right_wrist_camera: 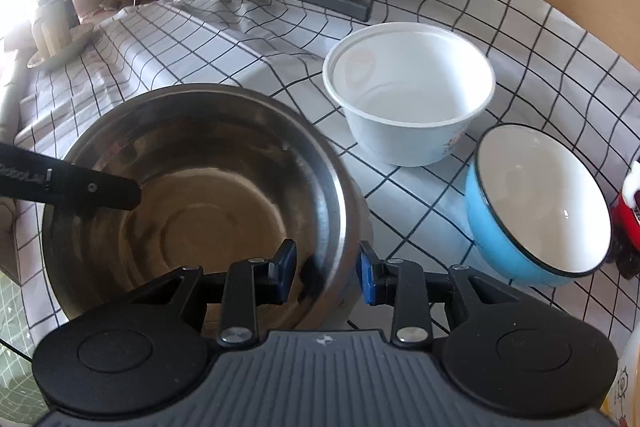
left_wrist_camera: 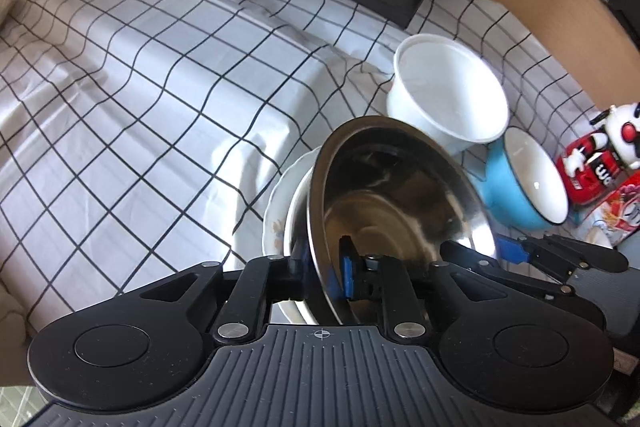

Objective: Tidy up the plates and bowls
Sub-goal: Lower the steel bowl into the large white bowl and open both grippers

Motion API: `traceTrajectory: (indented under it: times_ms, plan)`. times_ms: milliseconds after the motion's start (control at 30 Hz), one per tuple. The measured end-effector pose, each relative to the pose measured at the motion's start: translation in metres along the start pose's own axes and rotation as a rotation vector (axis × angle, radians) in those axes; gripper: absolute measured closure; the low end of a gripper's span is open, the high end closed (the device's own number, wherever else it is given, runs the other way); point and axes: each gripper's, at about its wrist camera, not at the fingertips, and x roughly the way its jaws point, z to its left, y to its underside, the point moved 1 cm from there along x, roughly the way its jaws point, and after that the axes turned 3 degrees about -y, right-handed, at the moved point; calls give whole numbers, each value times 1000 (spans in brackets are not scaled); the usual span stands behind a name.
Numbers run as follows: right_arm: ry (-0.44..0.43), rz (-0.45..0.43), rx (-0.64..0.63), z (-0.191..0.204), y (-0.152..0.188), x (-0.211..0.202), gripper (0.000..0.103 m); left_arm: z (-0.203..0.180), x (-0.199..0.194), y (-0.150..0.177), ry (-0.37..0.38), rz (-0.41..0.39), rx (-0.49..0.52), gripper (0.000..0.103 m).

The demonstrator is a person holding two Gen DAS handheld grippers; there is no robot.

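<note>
In the left wrist view, our left gripper [left_wrist_camera: 323, 265] pinches the steel bowl [left_wrist_camera: 396, 203] rim, stacked on plates [left_wrist_camera: 280, 203] near the white bowl [left_wrist_camera: 448, 95]. In the right wrist view, our right gripper [right_wrist_camera: 326, 277] straddles that rim [right_wrist_camera: 340, 211], pads apart; blue bowl [right_wrist_camera: 536, 211] right.

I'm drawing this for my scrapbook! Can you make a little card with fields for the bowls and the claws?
steel bowl: empty, on top of the flowered plate
flowered plate: white, peeking out under the steel bowl
left claw: shut on the steel bowl's rim
right claw: open, one finger on each side of the rim
white bowl: upright, empty, on the checked cloth
blue bowl: tipped over, white inside, empty, next to the white bowl
</note>
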Motion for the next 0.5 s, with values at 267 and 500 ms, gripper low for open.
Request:
traceTrajectory:
  times_ms: [267,500]
  plan:
    - [16,-2,-19,-2,0,-5,68,1,-11,0,12,0,-11,84]
    - [37,3,-36,2,-2,-1,68,6,-23,-5,16,-42,-32,74]
